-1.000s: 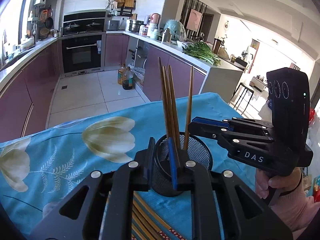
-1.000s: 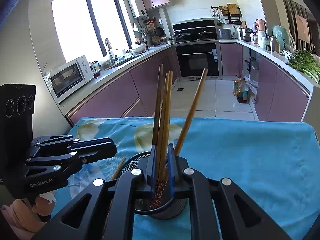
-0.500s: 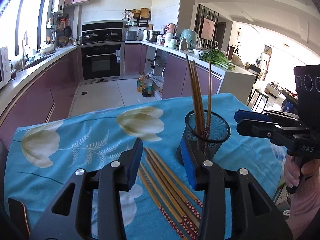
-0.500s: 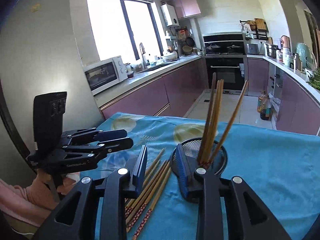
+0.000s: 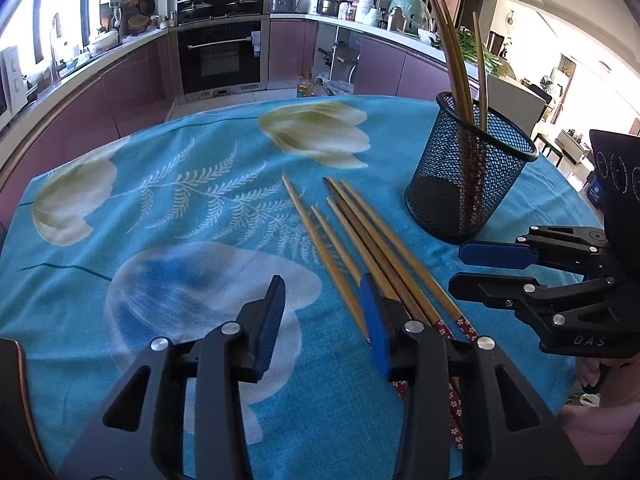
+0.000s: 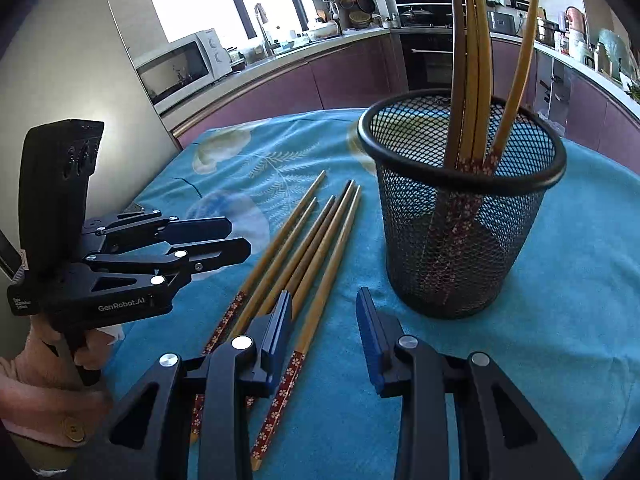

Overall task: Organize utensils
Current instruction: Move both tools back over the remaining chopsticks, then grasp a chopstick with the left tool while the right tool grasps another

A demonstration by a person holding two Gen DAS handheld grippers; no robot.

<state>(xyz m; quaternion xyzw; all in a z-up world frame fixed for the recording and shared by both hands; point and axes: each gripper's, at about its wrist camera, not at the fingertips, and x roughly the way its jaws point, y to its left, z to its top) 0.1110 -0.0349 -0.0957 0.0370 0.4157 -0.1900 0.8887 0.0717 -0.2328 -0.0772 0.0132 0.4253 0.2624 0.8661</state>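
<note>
One desk is seen, covered w/ a blue floral cloth; kitchen counters, an oven and a microwave are seen beyond it. Next in size, a black mesh holder stands upright on the cloth toward the right, w/ four chopsticks leaning inside, patterned ends down. Just left of the holder, approx. five loose chopsticks are laid flat in a near-parallel bunch, apart from it, red patterned ends toward the grippers. The left gripper is held low over the cloth, jaws partly apart, nothing pinched; its right finger sits above the bunch. The right gripper is partly apart and opening, nothing between the pads except one loose chopstick lying on the cloth beneath the gap. Both are held by hands in pink sleeves.
</note>
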